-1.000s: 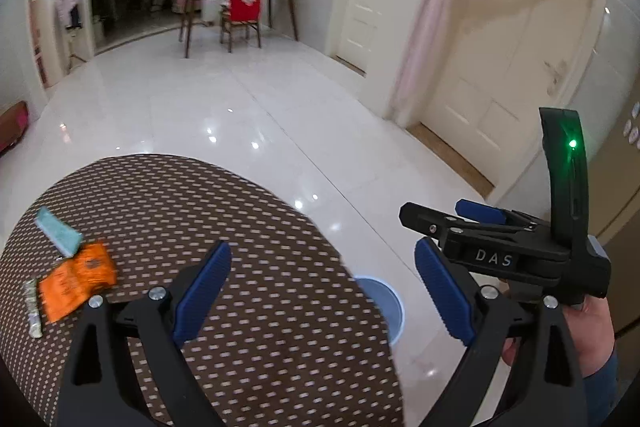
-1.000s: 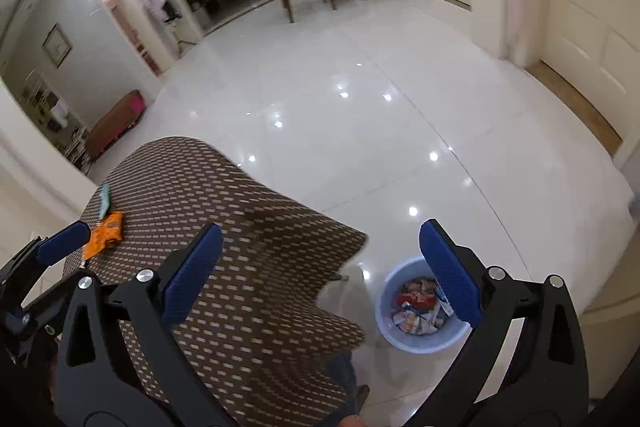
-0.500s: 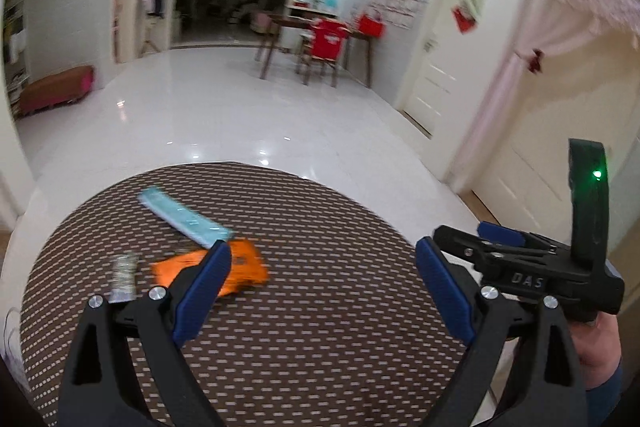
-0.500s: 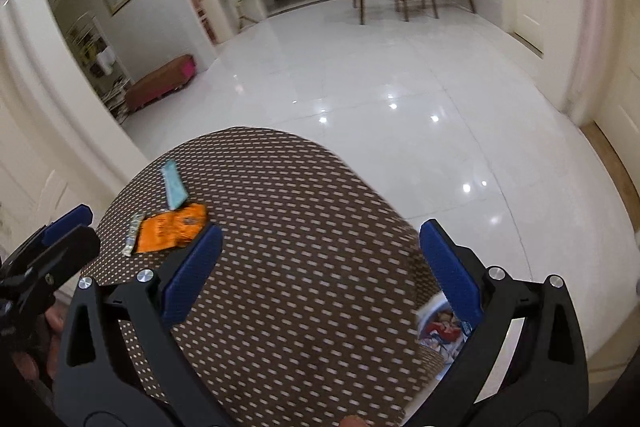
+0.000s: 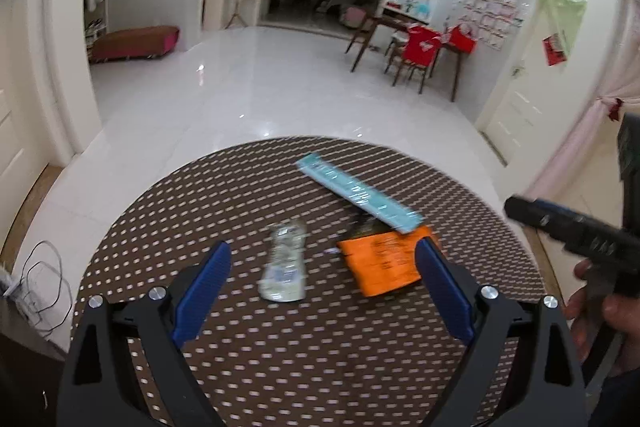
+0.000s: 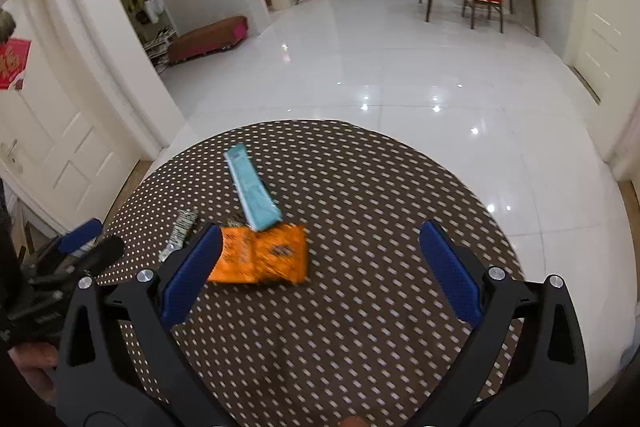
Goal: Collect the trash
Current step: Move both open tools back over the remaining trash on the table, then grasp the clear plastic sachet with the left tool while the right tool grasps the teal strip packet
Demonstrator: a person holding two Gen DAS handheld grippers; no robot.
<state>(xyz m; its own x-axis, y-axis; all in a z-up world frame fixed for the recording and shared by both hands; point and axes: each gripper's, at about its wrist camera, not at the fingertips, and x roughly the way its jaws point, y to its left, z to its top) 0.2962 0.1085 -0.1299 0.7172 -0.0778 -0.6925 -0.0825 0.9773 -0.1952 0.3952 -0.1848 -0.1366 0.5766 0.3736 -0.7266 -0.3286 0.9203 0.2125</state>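
Trash, three wrappers (image 5: 380, 263) on the dotted table (image 5: 320, 367), now sits ahead after I swung back from the bin. My left gripper (image 5: 322, 277) and right gripper (image 6: 320, 267) both gape empty, so another pickup comes next.

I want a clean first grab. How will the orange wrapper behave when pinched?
The orange wrapper looks flat and crinkled, so probably light and floppy. Its glossy film may slide on the tablecloth. The teal packet overlaps its edge and might shift too.
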